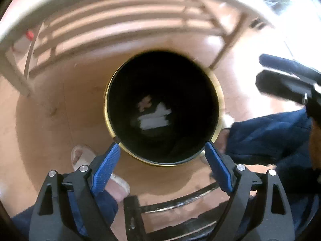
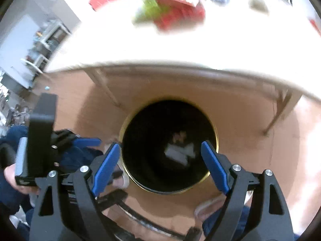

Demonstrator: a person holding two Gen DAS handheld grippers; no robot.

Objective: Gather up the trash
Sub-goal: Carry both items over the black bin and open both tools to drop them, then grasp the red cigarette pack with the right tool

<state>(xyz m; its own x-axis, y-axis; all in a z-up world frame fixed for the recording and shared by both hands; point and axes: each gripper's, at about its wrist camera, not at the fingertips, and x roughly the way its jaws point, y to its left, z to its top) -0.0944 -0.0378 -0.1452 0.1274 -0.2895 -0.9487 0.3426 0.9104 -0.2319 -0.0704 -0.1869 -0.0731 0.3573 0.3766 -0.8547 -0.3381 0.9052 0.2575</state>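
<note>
**Both grippers empty above the bin**

Left gripper (image 1: 162, 147) and right gripper (image 2: 160, 148), black frames with blue ribbed pads, stand spread wide with nothing between them, both aimed down into the round black bin with a brass-coloured rim (image 1: 219, 92). White crumpled paper trash (image 1: 154, 118) lies at the bin's bottom. More litter, red and green (image 2: 170, 14), sits on the white tabletop (image 2: 160, 50) beyond the bin, nearer the right gripper in my judgement. Blur hides what it is.

Bin (image 1: 162, 92) stood on floor (image 1: 60, 120), just in front of bench (image 2: 160, 46). Paper scraps (image 1: 154, 116) seen at bin bottom. Both tools held above bin: left tool (image 1: 162, 168), right tool (image 2: 160, 166). Clutter (image 2: 170, 14) on bench behind.
</note>
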